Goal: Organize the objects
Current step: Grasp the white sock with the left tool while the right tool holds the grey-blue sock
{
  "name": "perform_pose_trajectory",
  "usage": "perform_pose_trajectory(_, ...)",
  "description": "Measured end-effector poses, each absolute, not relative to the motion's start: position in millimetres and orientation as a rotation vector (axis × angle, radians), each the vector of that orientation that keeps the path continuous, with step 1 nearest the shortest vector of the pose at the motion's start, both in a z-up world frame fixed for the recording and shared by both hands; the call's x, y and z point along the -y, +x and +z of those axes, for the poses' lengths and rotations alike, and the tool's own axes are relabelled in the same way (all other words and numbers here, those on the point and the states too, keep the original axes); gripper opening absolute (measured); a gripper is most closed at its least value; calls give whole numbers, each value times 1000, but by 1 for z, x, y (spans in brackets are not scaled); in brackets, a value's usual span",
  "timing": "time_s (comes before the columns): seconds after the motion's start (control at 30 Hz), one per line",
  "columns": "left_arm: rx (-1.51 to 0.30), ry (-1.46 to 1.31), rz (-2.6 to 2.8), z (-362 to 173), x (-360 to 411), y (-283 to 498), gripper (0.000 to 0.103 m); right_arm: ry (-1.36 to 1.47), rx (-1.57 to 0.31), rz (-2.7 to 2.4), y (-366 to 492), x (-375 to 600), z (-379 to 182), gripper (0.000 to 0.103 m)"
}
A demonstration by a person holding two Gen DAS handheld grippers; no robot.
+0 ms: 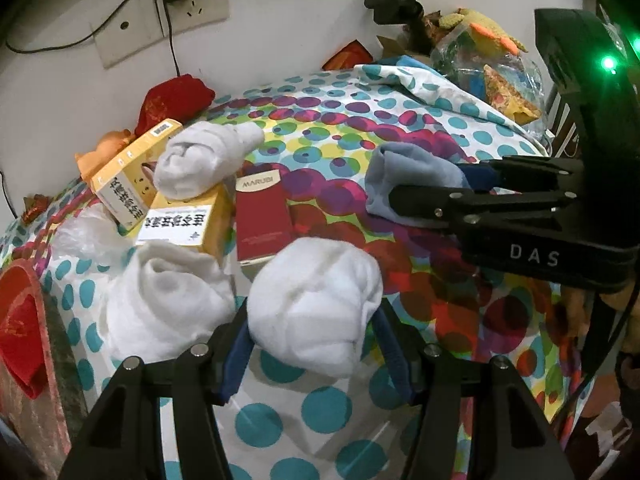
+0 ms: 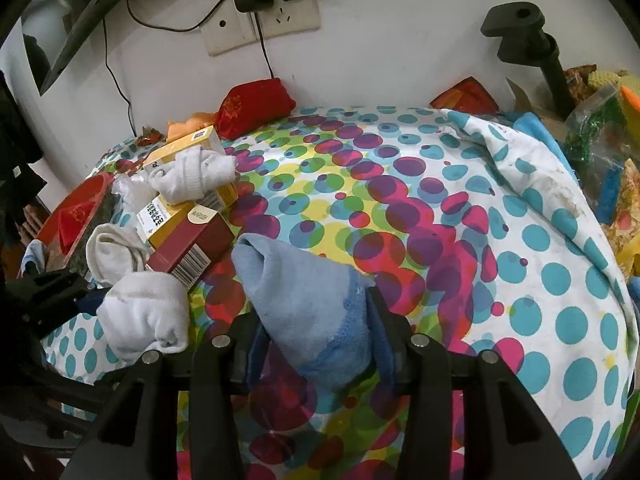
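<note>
In the left wrist view my left gripper [image 1: 312, 320] is shut on a rolled white sock [image 1: 316, 300], its blue pads pressed against both sides just above the dotted cloth [image 1: 320, 128]. To the right, my right gripper [image 1: 428, 184] holds a light blue sock [image 1: 404, 176]. The right wrist view shows the blue sock [image 2: 304, 304] squeezed between that gripper's pads [image 2: 316, 320], its open end lying on the cloth. Two more white socks [image 1: 204, 160] [image 1: 168, 300] lie among yellow boxes [image 1: 180, 224] and a dark red box [image 1: 262, 216].
A red pouch [image 1: 176, 100] and an orange item [image 1: 104, 148] sit against the wall. A red tray [image 2: 76, 212] is at the left edge. A black clamp [image 2: 520, 36], a plastic bag of toys [image 2: 600, 140] and a folded-up cloth corner [image 2: 532, 184] crowd the right side.
</note>
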State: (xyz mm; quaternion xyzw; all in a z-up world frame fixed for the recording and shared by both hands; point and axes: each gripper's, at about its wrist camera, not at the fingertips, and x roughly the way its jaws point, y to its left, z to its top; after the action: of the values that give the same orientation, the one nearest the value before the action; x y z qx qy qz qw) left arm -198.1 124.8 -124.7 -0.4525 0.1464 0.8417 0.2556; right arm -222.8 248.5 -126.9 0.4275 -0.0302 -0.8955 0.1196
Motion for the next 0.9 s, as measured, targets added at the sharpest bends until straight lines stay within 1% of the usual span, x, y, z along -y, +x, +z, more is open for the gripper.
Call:
perform_pose_trajectory(0.2, -443, -1195, 2323, -122, -130, -196, 59, 1260, 67, -2627, -224, -247, -129, 44)
perform_pose_trajectory(0.27, -429, -1193, 2317, -122, -130, -196, 59, 1263, 64, -2630, -224, -246, -130, 45)
perform_pose_trajectory(0.33, -436, -1192, 2320, -123, -129, -194, 53, 1267, 57, -2633, -224, -245, -130, 45)
perform_pose_trajectory(0.37, -445, -1189, 2318, -124, -130, -193, 52, 1268, 55, -2636, -224, -245, -130, 45)
perform_pose_trajectory(0.4, -459, -1189, 2323, -124, -130, -192, 50, 1295, 102, -2707, -224, -245, -130, 45)
perform_pose_trajectory(0.8, -471, -1190, 2347, -120, -120, -172, 50, 1309, 61, -2720, -225, -241, -130, 46)
perform_pose_trajectory(0.9, -441, -1190, 2346, -117, -114, -165, 50, 1311, 53, -2723, -226, -241, -130, 46)
